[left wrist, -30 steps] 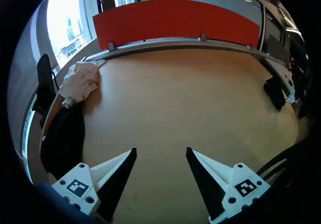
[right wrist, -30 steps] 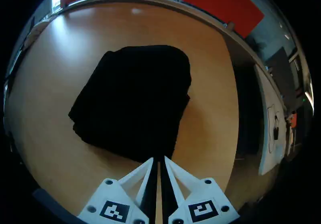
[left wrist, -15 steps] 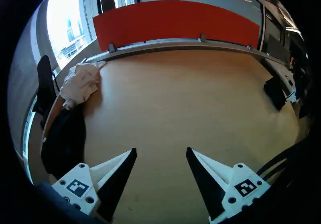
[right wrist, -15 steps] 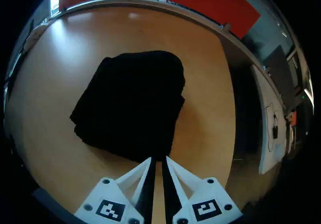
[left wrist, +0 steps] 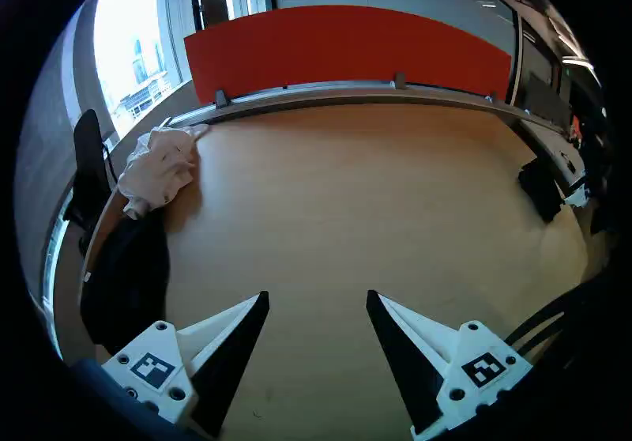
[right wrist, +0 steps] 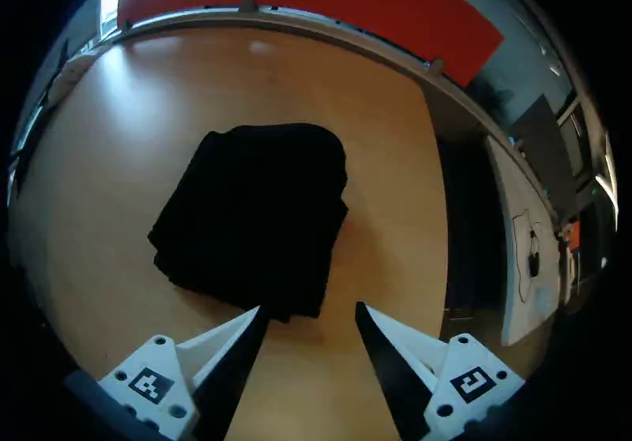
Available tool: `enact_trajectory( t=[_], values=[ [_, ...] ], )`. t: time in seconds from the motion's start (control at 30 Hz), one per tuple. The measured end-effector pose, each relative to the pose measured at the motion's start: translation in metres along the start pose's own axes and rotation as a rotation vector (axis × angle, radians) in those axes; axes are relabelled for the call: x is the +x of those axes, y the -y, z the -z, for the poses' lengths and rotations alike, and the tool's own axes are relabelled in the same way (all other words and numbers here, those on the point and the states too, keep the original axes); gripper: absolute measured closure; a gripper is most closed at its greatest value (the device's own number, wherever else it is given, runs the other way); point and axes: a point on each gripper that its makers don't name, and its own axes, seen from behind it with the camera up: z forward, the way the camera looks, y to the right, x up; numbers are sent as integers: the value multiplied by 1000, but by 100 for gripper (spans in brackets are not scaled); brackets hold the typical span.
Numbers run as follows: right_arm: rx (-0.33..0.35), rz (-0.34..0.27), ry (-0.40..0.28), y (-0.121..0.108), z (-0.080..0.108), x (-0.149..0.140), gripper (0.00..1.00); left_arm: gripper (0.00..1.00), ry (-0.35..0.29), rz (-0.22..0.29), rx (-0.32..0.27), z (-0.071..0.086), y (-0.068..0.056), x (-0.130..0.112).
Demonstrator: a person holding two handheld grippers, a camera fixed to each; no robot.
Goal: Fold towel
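A black towel (right wrist: 253, 220) lies folded into a compact stack on the wooden table (right wrist: 110, 156) in the right gripper view. My right gripper (right wrist: 310, 313) hangs open just above the towel's near edge, with nothing between its fingers. In the left gripper view my left gripper (left wrist: 316, 300) is open over bare wooden table (left wrist: 355, 188), holding nothing. A small dark shape, perhaps the towel (left wrist: 542, 188), sits far off at the right of that view.
A crumpled whitish cloth (left wrist: 162, 166) lies at the table's far left corner, with a dark garment (left wrist: 126, 275) below it and a black chair (left wrist: 88, 164) beyond. A red divider panel (left wrist: 347, 46) runs along the table's far edge. Another desk (right wrist: 525, 243) stands to the right.
My right gripper has opened and let go of the black towel, and drawn back from it a little. The left gripper has stayed where it was, open.
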Motion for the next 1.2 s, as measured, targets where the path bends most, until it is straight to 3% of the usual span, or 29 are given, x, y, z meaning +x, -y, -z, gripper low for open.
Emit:
enact_trajectory(
  t=[0.4, 0.53, 0.9, 1.2],
  values=[
    [-5, -38, -56, 5, 16, 12, 13, 9, -16, 6, 1, 2, 4, 4],
    [1, -90, -94, 12, 20, 20, 13, 9, -24, 14, 1, 2, 5, 7],
    [9, -314, -169, 23, 21, 34, 13, 9, -45, 18, 12, 1, 9, 18],
    [-17, -363, -209, 23, 26, 41, 13, 9, -78, 48, 30, -1, 17, 30]
  ],
)
